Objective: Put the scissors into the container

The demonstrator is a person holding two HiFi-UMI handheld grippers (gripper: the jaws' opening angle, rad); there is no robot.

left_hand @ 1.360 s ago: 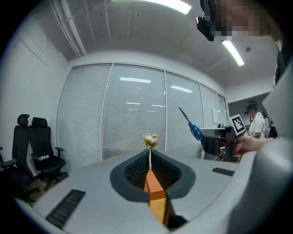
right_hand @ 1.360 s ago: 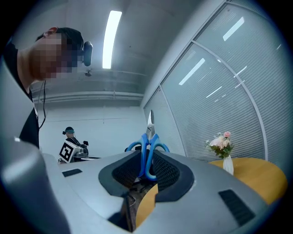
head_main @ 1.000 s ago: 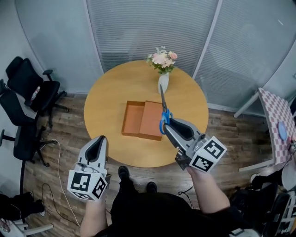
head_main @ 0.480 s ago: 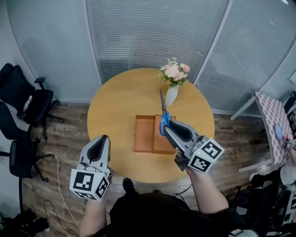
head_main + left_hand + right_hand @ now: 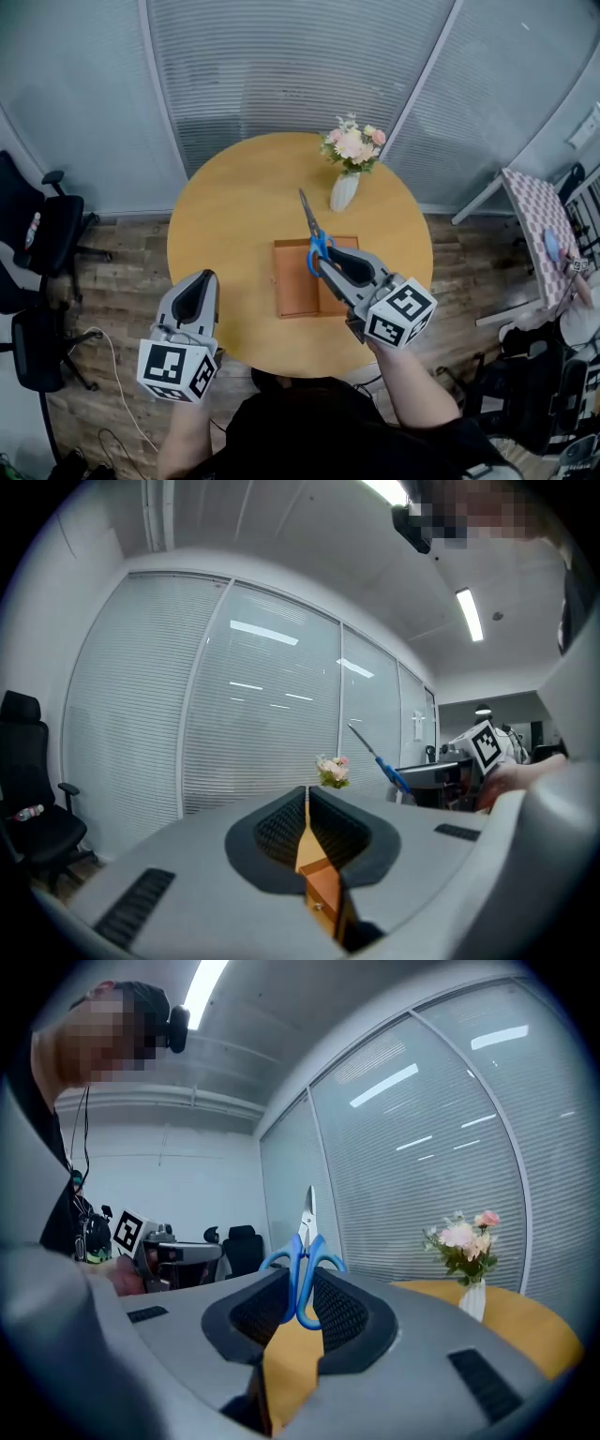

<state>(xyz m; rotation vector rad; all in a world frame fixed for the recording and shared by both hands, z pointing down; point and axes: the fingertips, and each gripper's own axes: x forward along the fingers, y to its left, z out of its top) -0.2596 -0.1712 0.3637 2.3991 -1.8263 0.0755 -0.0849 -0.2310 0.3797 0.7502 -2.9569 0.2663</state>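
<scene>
Blue-handled scissors [image 5: 312, 234] stand up from my right gripper [image 5: 323, 263], which is shut on their handles; the blades point up and away to the left. In the right gripper view the scissors [image 5: 305, 1258] rise upright between the pads. The container, an open orange-brown box [image 5: 294, 281], lies on the round wooden table [image 5: 225, 225], and its right part sits under the right gripper. My left gripper [image 5: 200, 284] hangs shut and empty at the table's near left edge. From the left gripper view the scissors [image 5: 379, 756] show in the air to the right.
A white vase of pink flowers [image 5: 347, 169] stands on the table behind the box. Black office chairs [image 5: 42, 230] are at the left, and a chequered table [image 5: 532, 211] is at the right. Glass walls with blinds close off the back.
The right gripper has shifted a little left with the scissors, and the blades now lean further left. The left gripper stays low and shut. The head view has shifted.
</scene>
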